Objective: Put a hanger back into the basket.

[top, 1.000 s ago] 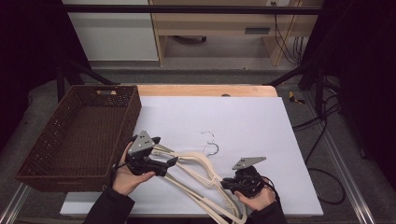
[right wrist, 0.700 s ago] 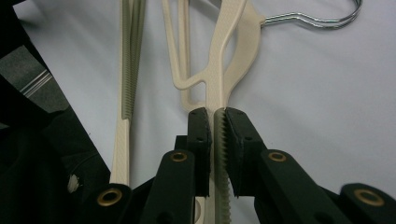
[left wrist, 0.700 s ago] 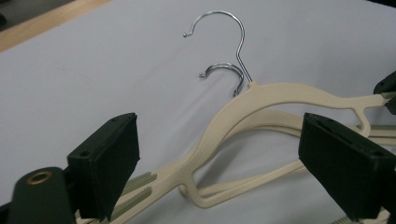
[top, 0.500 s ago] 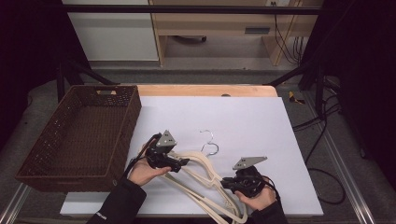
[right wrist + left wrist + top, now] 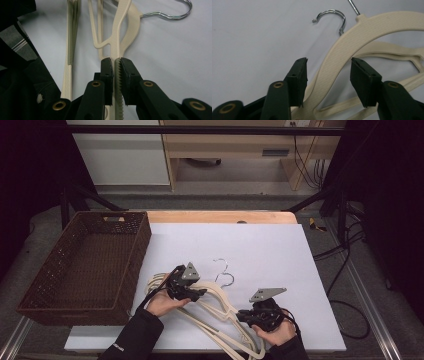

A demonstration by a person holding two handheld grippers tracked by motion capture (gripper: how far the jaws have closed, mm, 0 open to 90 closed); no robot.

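Your basket (image 5: pixel 75 270) sits empty beside the hangers (image 5: pixel 220 307). Your right gripper (image 5: pixel 116 65) clamps one hanger arm; your left gripper (image 5: pixel 328 75), jaws just closing, straddles another without touching.

Two hangers (image 5: pixel 220 302), one basket (image 5: pixel 80 265)

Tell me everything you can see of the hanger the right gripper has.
The hanger is cream, plastic-looking, ribbed, with a notched lower edge and a chrome wire hook. It lies among other cream hangers on the white sheet near the front edge. The right gripper is shut on one arm of it. The left gripper straddles a hanger arm near the hook end, jaws just closing, pads not yet touching.
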